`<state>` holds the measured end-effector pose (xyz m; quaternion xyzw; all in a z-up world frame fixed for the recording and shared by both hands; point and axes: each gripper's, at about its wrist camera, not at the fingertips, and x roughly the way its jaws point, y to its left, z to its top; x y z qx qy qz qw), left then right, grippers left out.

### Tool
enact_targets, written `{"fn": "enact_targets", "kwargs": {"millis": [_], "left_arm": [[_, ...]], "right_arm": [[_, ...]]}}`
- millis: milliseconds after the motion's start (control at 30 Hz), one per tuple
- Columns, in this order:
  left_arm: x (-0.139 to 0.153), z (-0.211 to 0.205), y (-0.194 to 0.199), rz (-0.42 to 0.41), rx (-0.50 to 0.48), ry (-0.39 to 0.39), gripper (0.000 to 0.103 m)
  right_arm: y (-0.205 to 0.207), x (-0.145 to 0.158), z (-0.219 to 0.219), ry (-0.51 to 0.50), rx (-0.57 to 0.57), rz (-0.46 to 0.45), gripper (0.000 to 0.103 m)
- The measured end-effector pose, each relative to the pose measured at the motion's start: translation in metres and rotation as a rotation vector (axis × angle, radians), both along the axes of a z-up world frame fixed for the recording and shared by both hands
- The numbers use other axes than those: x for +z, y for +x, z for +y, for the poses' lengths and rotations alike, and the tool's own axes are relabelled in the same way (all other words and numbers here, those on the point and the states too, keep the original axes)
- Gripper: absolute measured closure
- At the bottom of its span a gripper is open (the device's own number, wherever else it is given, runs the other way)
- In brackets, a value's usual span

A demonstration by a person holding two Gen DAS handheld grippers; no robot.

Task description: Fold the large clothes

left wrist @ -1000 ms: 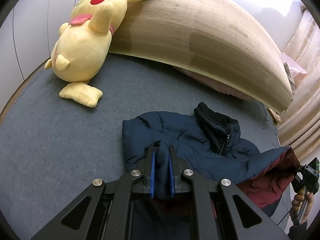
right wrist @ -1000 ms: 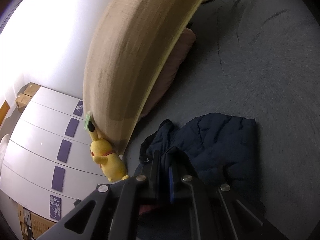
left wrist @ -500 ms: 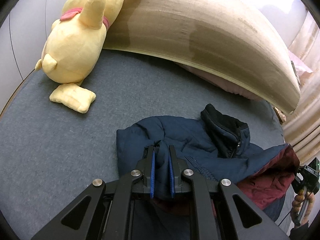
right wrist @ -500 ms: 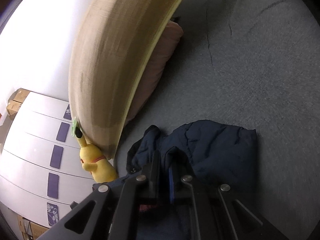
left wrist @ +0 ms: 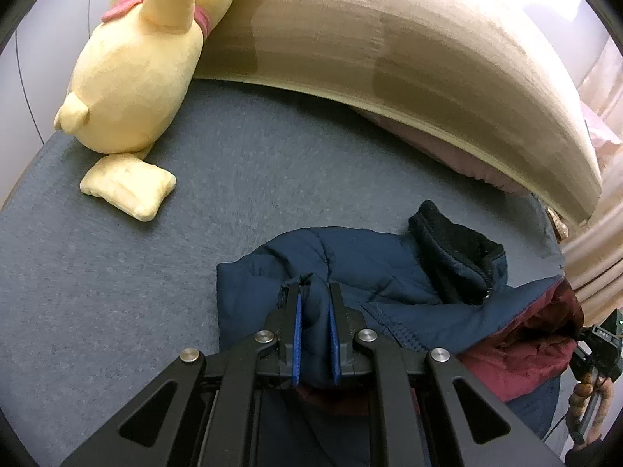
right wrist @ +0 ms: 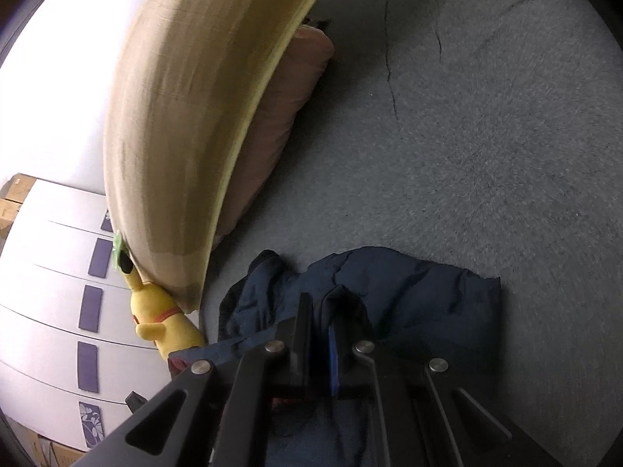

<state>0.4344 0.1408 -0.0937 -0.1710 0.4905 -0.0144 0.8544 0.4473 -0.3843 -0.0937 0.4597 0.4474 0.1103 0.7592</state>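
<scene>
A navy puffer jacket [left wrist: 362,268] with a black fleece collar [left wrist: 455,249] and dark red lining [left wrist: 518,346] lies bunched on the grey-blue bed. My left gripper [left wrist: 314,292] is shut on a fold of its navy fabric, pinched between the blue pads. In the right wrist view the same jacket [right wrist: 420,295] spreads ahead, and my right gripper [right wrist: 325,307] is shut on another fold of it. The right gripper's body and a hand wearing a bead bracelet show at the left wrist view's right edge [left wrist: 595,354]. The lower part of the jacket is hidden under both grippers.
A big yellow plush toy [left wrist: 136,78] leans on the tan headboard [left wrist: 409,50] at the bed's far left. A pinkish pillow [right wrist: 288,116] lies along the headboard. White wardrobe doors [right wrist: 58,292] stand beyond. Bare grey-blue bedding [right wrist: 486,136] stretches around the jacket.
Both grippers have moved forward and down toward the bed with the jacket still held. The plush toy and headboard loom larger, and the jacket has slid closer to the headboard.
</scene>
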Motion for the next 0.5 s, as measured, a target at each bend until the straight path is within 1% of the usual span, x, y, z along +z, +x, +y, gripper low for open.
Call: {"fn": "enact_targets", "kwargs": {"millis": [200,333,433,500], "left_arm": [[-0.015,-0.004,0.009,0.023,0.007,0.012,0.091],[-0.022,-0.006,0.013,0.034,0.009,0.017,0.09],[-0.027,-0.006,0.016,0.043,0.019,0.011,0.09],[-0.028,-0.008,0.018,0.045,0.015,0.021,0.09]], "right_arm": [[0.006,-0.017,0.002,0.001,-0.015,0.051,0.095],[0.01,-0.027,0.003,0.003,-0.019,0.072,0.095],[0.011,-0.035,0.002,0.025,-0.034,0.088,0.095],[0.012,-0.037,0.001,0.02,-0.034,0.091,0.095]]}}
